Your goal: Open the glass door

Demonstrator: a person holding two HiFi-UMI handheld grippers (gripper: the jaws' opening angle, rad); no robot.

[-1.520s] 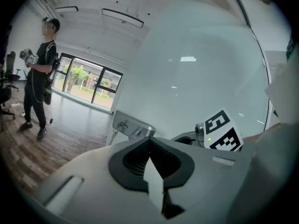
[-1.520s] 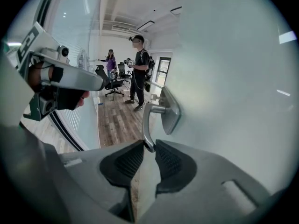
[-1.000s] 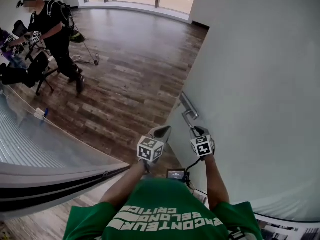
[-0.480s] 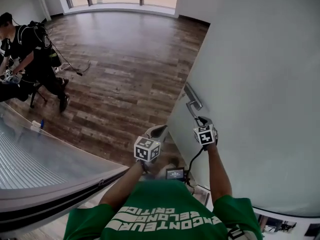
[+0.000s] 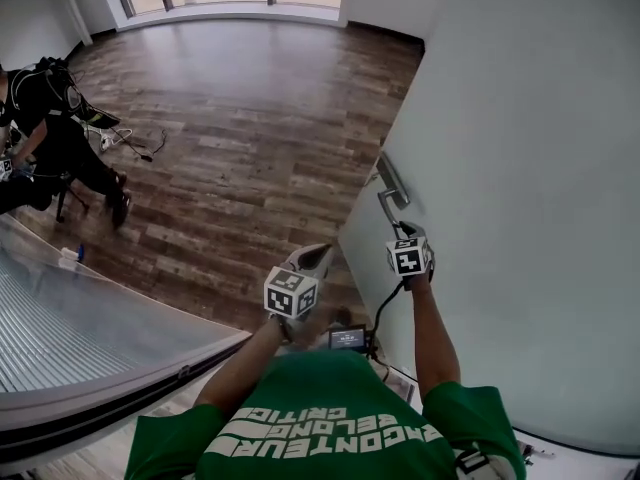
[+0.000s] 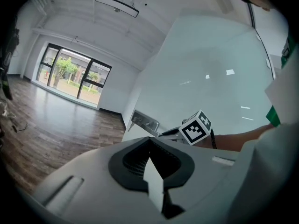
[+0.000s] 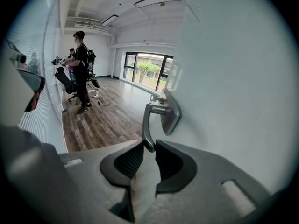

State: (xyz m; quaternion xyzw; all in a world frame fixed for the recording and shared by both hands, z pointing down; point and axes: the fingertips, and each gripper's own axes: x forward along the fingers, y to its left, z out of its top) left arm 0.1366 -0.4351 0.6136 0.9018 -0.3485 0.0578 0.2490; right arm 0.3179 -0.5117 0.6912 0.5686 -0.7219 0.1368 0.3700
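**Handle tip pinched in right jaws; left jaws shut, empty**

Found right gripper (image 7: 148, 146) closed narrow on the free end of the door handle (image 7: 147, 120). Lever tip nipped between the two dark pads (image 7: 126, 160), touching both. From there, traced the lever up toward 12 o'clock, then bending across to the backplate (image 7: 170, 110) at 1 o'clock.

Placed the handle on the glass door (image 5: 520, 148), near its left edge (pane frosted, pale, filling the head view from 12 round to 5 o'clock).

Found left gripper (image 6: 150, 141) with jaws brought together, nothing between them. Held off the door, at 8 o'clock from the right gripper in the head view, apart from the handle.

Counted:
- one glass door
- one handle, one backplate
- two grippers
- one person in black (image 5: 45, 103) at 10 o'clock in the head view, well apart, on the wood floor (image 5: 250, 138)
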